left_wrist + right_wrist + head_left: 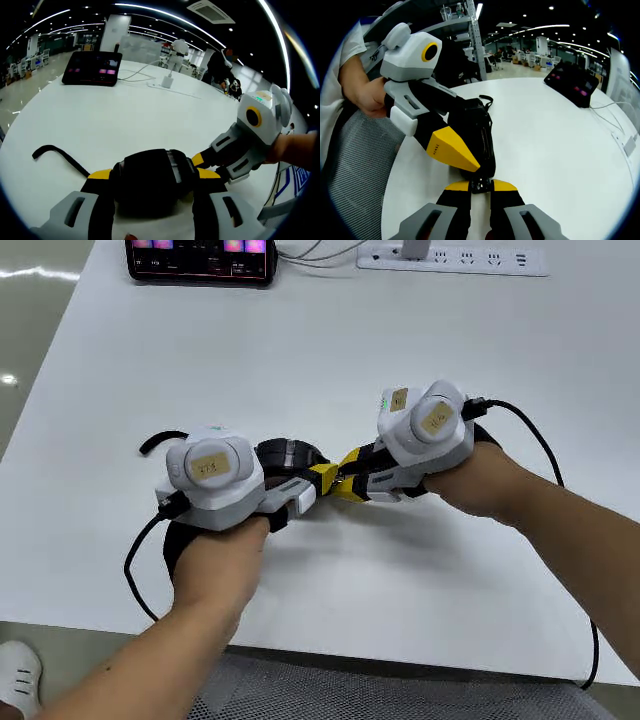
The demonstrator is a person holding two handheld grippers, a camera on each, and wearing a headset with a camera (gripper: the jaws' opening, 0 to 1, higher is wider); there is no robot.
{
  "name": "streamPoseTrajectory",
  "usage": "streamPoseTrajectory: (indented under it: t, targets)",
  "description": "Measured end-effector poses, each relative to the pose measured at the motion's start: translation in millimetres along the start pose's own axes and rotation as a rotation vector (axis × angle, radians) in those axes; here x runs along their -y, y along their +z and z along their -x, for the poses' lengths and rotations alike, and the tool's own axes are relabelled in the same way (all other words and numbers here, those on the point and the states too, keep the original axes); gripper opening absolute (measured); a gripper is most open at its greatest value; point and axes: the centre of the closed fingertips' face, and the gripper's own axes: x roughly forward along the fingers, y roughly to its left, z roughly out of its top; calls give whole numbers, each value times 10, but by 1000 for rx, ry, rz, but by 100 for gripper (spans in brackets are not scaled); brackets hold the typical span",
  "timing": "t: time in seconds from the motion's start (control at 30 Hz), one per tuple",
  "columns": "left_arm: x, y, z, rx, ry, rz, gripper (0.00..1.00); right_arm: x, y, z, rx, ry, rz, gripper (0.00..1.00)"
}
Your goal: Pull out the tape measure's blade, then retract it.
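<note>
Clamping tape measure in left claw; pinching blade tip in right claw, plain in right gripper view.

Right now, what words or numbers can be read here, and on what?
None legible.
Yellow sticker on the left hand-held gripper: digits, too blurred.
Two yellow stickers on the right hand-held gripper: too blurred.
Print on the left one's yellow jaw: too small.
Tape measure: none visible.

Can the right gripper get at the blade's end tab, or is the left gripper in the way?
Likely yes: the right gripper has its fingers closed on the end tab at the tape measure mouth. The left gripper clamps it by its sides, leaving that end free.
</note>
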Motion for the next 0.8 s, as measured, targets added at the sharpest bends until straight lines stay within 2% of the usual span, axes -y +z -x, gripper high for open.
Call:
streamPoseTrajectory:
  t: [0.67, 0.8]
  targets:
    - [22, -2, -12, 4, 4, -22, 61, -20, -13, -14, -17, -15, -5, 13]
    - [16, 3, -15, 4, 0, -11, 61, -30, -16, -14, -16, -12, -26, 19]
